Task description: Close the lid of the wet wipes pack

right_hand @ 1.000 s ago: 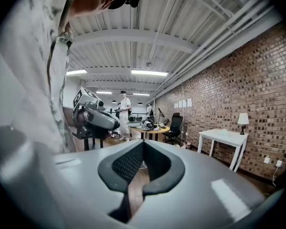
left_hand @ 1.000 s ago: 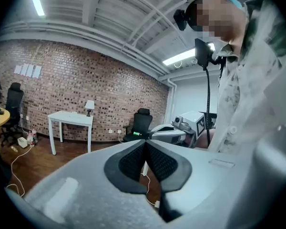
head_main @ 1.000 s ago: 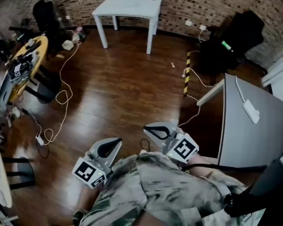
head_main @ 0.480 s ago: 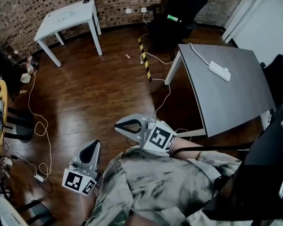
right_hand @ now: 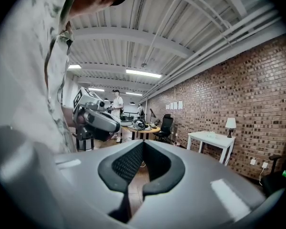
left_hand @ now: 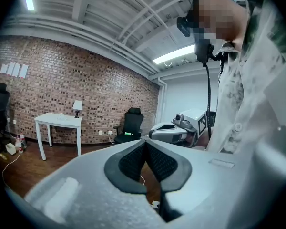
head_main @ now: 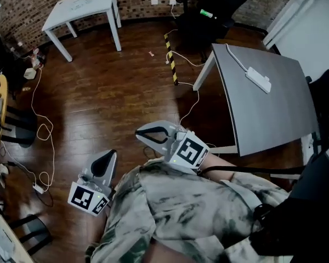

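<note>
Left gripper [left_hand: 144, 142]: held up close against the person's chest, jaws pressed together at the tips, nothing caught between them.
Right gripper [right_hand: 143, 143]: also up by the chest, tips meeting, empty; it sits just beyond the left jaws and to their right.
Wet wipes pack: I can't spot it in any view, neither between the jaws nor ahead of either pair.
Ahead of the jaws: open wooden floor [head_main: 109, 92] with loose cables [head_main: 44, 141], then a white table [head_main: 82, 7] against the brick wall.
Beside the right jaws: a grey table [head_main: 274, 119] off to the side rather than in front, with only a power strip [head_main: 257, 79] showing on it.
Stage: the task looks not yet begun; the pack has to be found first.
Handling, my guess: such a pack is light, soft and slick, so it would slide or buckle under a push.
Where to hold: I'd steady the soft body beside the lid frame with one pair.
Closing: press the stiff flap near its free edge, opposite the hinge.
</note>
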Demonstrator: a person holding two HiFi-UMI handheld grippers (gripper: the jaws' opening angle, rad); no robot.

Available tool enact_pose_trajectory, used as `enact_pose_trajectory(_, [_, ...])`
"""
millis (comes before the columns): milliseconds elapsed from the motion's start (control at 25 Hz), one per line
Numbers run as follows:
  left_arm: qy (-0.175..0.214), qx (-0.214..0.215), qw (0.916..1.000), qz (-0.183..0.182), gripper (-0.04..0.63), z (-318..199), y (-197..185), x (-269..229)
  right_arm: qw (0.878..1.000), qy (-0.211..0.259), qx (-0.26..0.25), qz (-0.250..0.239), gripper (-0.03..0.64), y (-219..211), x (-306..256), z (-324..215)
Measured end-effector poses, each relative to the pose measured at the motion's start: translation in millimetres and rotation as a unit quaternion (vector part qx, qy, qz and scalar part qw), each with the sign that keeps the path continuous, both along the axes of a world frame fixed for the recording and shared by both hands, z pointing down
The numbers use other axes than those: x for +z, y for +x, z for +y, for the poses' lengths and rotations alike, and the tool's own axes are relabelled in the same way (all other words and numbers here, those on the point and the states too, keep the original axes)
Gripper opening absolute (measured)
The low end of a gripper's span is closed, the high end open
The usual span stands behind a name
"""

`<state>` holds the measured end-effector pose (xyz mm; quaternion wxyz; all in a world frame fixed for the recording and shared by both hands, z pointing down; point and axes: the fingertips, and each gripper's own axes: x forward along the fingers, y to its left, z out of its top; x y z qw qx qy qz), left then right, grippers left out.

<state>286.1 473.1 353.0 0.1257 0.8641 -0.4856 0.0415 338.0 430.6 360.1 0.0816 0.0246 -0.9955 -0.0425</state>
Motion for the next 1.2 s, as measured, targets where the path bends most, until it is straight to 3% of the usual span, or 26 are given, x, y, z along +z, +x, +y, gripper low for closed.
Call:
enact_pose_trajectory(360, [-0.01,-0.048,0.9988,-0.002,0.0,-14,-39,15,0.999,-0.029,0.001,0.023,0.006,-8,28,-25])
enact_pose_trajectory(600, [-0.021,-0.067,0.9975,0.0,0.0,-42,-90,29,0.999,-0.025,-0.008,0.043,0.006,-48,46,-55])
enact_pose_trajectory(920, [-0.007,-0.027,0.9995,0.018,0.0,-130,-182,35,0.997,-0.014,0.019,0.072,0.006,-134,53,-128])
enact_pose_trajectory(1200, [-0.003,0.031,0.9995,0.01,0.0,-210,-271,23,0.996,-0.006,0.068,0.065,0.006,-221,34,-207])
